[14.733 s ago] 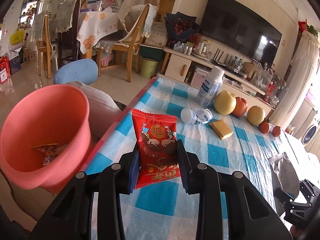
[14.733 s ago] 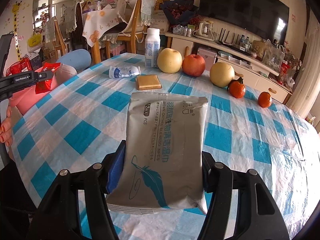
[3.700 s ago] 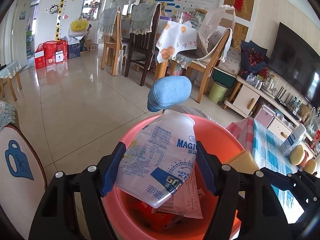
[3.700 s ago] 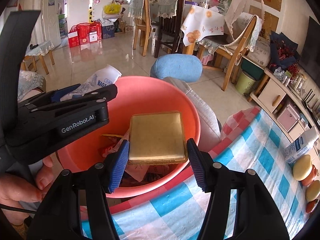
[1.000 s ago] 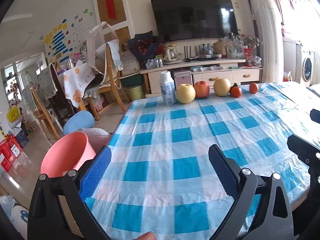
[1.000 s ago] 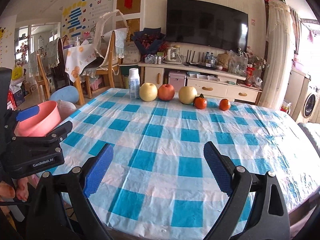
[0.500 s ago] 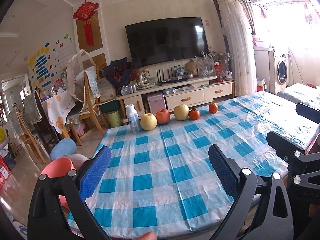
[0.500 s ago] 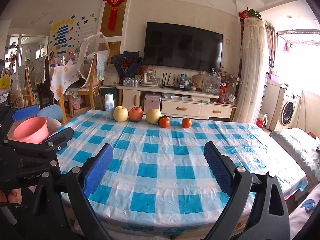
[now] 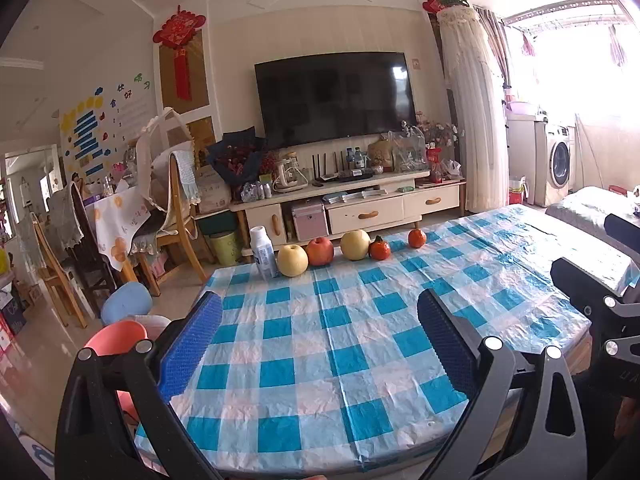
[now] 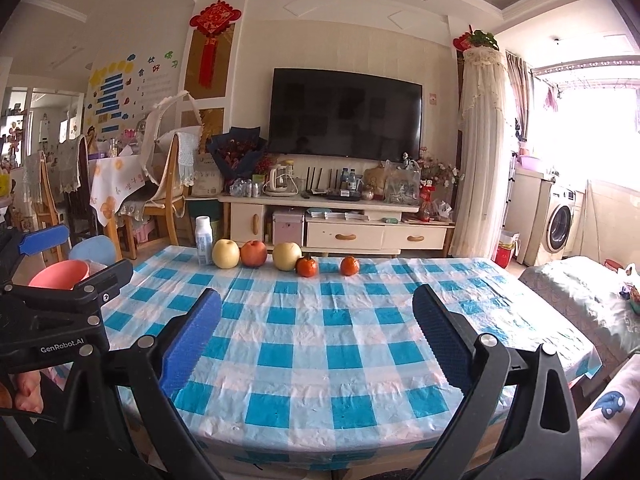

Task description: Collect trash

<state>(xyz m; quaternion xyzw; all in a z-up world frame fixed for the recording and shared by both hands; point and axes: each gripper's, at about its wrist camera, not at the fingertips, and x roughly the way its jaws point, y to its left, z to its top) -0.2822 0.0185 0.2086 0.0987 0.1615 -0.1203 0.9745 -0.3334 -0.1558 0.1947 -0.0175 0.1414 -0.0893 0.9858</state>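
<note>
A pink bin [image 9: 116, 332] stands on the floor left of the table [image 9: 340, 344]; it also shows in the right wrist view [image 10: 60, 274]. Its contents are hidden from here. My left gripper [image 9: 318, 336] is open and empty, held back from the near table edge. My right gripper [image 10: 316, 328] is open and empty, also back from the table. I see no wrapper or packet on the blue checked cloth [image 10: 340, 340].
A white bottle [image 9: 263, 252], apples, a pear [image 9: 355, 245] and two tangerines stand in a row at the table's far edge. Wooden chairs [image 9: 180, 216] and a blue stool [image 9: 126, 307] stand at the left. A TV cabinet [image 10: 336, 224] is behind. A bed [image 10: 584, 288] is at the right.
Both grippers have drawn back and up from the table, so more of the room shows. Earlier they dropped a bag and a gold packet into the pink bin.
</note>
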